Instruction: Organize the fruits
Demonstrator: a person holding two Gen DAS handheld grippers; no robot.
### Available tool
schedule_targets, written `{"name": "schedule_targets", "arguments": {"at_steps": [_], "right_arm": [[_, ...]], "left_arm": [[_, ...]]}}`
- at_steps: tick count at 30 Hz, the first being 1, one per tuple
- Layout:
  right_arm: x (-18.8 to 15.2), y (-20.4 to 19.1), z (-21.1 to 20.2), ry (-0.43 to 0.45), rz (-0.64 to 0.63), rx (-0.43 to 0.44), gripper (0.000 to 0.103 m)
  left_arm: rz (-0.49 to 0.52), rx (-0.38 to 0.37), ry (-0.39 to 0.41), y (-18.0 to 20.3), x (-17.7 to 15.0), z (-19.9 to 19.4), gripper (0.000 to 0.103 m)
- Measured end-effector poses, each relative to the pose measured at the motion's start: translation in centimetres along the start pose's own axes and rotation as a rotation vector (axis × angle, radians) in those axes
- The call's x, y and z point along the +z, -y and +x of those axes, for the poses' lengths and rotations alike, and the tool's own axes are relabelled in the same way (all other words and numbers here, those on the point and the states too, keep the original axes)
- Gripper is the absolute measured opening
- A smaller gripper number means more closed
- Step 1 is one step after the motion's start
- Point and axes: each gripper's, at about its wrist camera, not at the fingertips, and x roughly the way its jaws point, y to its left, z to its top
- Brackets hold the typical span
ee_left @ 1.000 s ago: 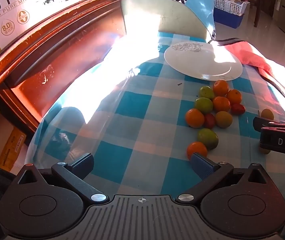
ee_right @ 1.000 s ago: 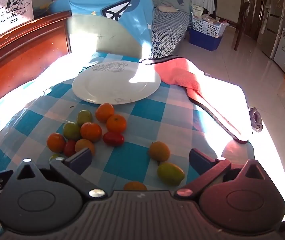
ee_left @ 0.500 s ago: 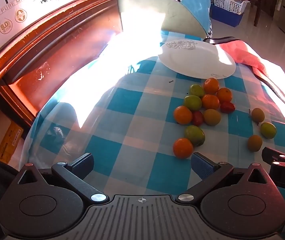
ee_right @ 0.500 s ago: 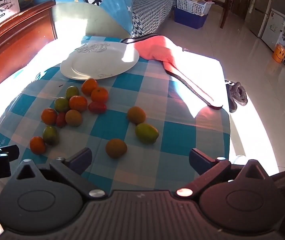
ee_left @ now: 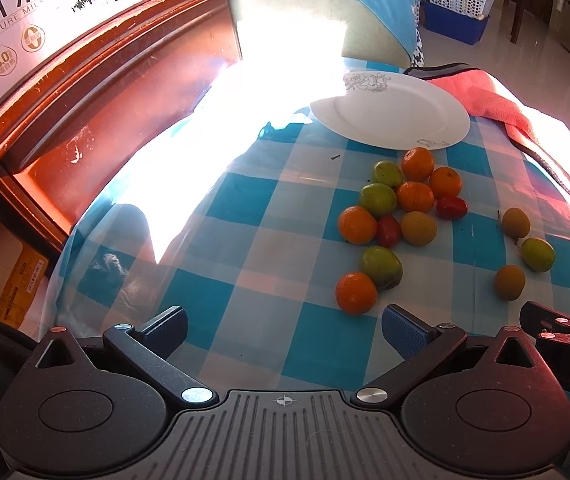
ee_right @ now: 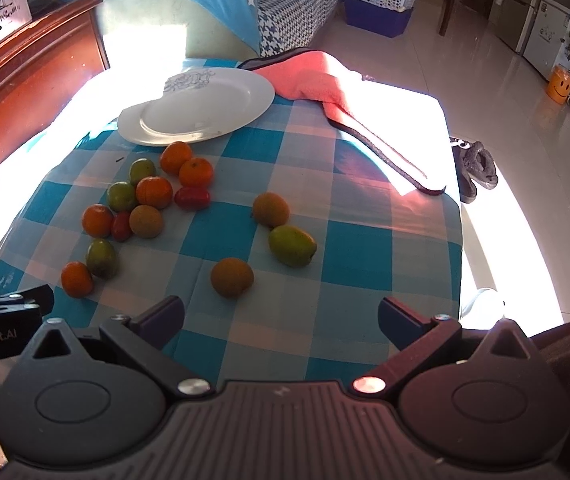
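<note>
Several small fruits lie on a blue checked tablecloth: a cluster of oranges point(ee_left: 417, 197), green fruits point(ee_left: 378, 199) and red ones point(ee_left: 451, 207), and three loose fruits to the right point(ee_right: 291, 245). The cluster shows in the right wrist view too point(ee_right: 153, 192). A white plate point(ee_left: 389, 114) point(ee_right: 197, 108) lies empty behind the cluster. My left gripper point(ee_left: 285, 330) is open and empty above the near table edge. My right gripper point(ee_right: 281, 316) is open and empty, just short of a brown-orange fruit point(ee_right: 231, 277).
A pink cloth point(ee_right: 313, 80) drapes over the far right of the table point(ee_right: 365, 208). A wooden headboard point(ee_left: 85, 92) with a milk carton box point(ee_left: 13, 12) stands at the left. A chair back point(ee_right: 141, 28) stands behind the plate. Floor drops off at the right.
Both grippers have drawn back toward me from the fruits; more of the table shows now. The right gripper has slid lower in the left view. No fruit has moved.
</note>
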Motion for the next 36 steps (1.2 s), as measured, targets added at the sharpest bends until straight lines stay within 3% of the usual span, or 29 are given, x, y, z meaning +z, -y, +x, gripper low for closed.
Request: {"name": "schedule_targets", "arguments": {"at_steps": [36], "right_arm": [[0.38, -0.57, -0.09, -0.016, -0.029, -0.004, 0.102]], "left_arm": [[0.010, -0.003, -0.011, 0.61, -0.05, 0.39, 0.103]]}}
